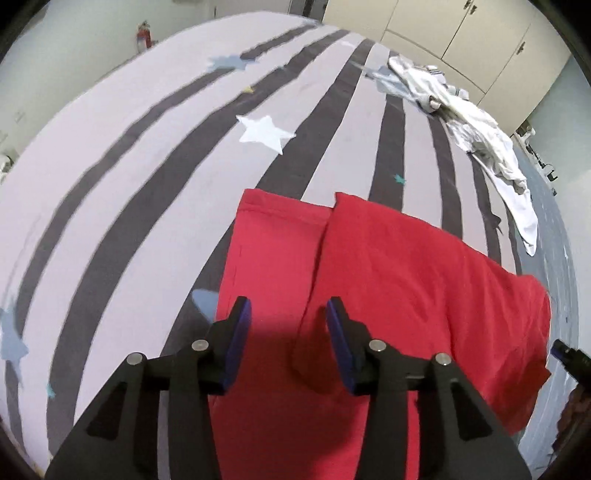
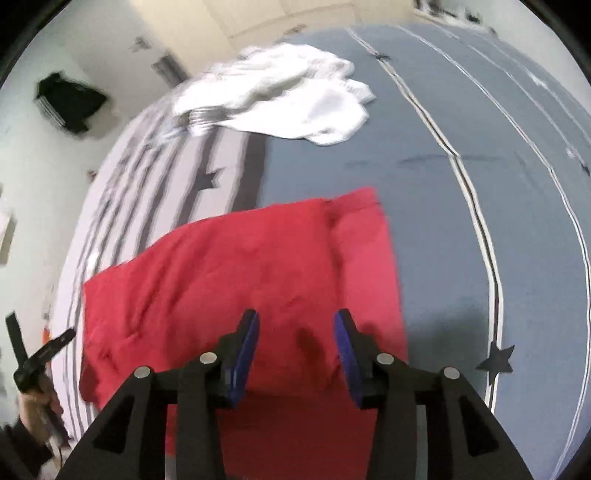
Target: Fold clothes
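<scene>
A red garment (image 1: 388, 280) lies spread on the bed, partly folded, with one layer overlapping another along a seam near its middle. It also shows in the right wrist view (image 2: 236, 273). My left gripper (image 1: 290, 314) is open and empty, hovering over the garment's near left part. My right gripper (image 2: 295, 325) is open and empty, hovering over the garment's near right part. The right gripper's tip (image 1: 567, 356) shows at the right edge of the left wrist view. The left gripper (image 2: 33, 358) and the hand holding it show at the left edge of the right wrist view.
The bed cover (image 1: 147, 155) is pale with dark stripes and stars on the left, and blue-grey (image 2: 461, 122) on the right. A heap of white clothes (image 1: 476, 129) lies at the far side, also in the right wrist view (image 2: 291, 99). Cupboards (image 1: 461, 33) stand behind.
</scene>
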Demonstrator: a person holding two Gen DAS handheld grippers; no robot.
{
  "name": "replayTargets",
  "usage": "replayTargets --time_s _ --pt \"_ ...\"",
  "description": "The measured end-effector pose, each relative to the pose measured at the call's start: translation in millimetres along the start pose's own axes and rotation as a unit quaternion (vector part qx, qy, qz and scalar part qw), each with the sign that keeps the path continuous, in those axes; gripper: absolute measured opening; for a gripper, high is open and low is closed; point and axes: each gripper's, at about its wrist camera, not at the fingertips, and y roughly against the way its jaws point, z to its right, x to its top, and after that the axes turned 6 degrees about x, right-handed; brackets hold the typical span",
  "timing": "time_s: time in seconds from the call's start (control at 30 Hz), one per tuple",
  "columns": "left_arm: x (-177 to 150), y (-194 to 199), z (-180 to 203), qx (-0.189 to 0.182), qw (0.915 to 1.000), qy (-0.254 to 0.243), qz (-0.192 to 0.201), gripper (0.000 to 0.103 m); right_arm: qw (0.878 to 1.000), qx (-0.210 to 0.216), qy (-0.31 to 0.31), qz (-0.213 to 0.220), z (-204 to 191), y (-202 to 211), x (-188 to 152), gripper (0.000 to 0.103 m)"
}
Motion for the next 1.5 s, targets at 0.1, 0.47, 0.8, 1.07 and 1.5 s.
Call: replayTargets --time_s 0.1,0.47,0.8,1.07,1.5 --pt "-1 -4 14 -0.005 0.9993 -0.037 0.003 0.039 1.0 -0.009 0.01 -0.024 5 -19 3 0.039" --pt "-12 -14 36 -0.018 0.9942 -0.106 0.005 0.002 0.998 -0.031 0.039 -0.049 6 -45 -8 0.04" --pt "-2 25 4 -0.056 0.9931 -0.1 0.023 0.001 0.998 -0.022 0.051 -0.039 25 -27 -5 0.005" --pt "-11 -1 6 -0.024 0.9902 -0.134 -0.03 0.006 0.996 -0.023 0.071 -0.048 28 -25 -3 0.005" --pt "45 -3 2 -0.035 0.9968 -0.071 0.011 0.051 0.998 -0.016 0.057 -0.01 21 -8 45 0.033"
